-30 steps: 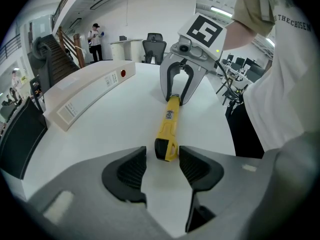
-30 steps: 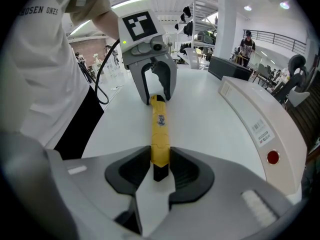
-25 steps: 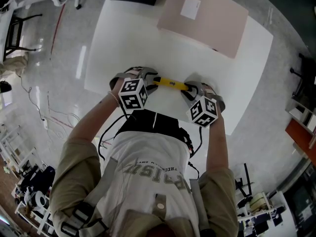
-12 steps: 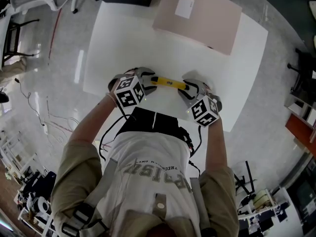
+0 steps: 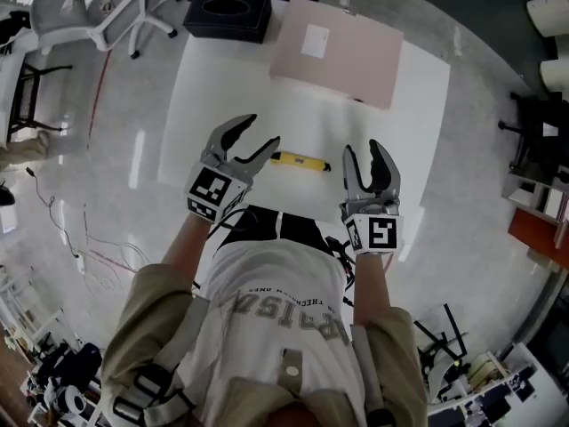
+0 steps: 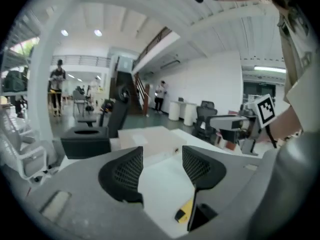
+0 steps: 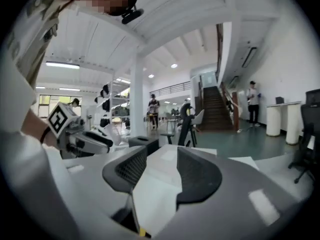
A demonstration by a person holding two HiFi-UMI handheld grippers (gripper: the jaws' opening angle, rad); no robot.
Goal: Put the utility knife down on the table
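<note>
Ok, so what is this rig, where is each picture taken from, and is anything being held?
No robot here: a person holds a two-jaw gripper in each hand; the marked cubes belong to them. The top-down picture comes from a head camera, the other two from cameras riding on each gripper. On the white table lie a yellow utility knife and a pinkish board, a black box at its far corner. The left gripper and right gripper hold nothing: their jaws have just been opening, empty.

One table (image 5: pixel 222 87), one utility knife (image 5: pixel 298 160), one black box (image 5: pixel 228 13), one pink board (image 5: pixel 342 56) — two grippers (image 5: pixel 260 130) (image 5: pixel 361 148).
</note>
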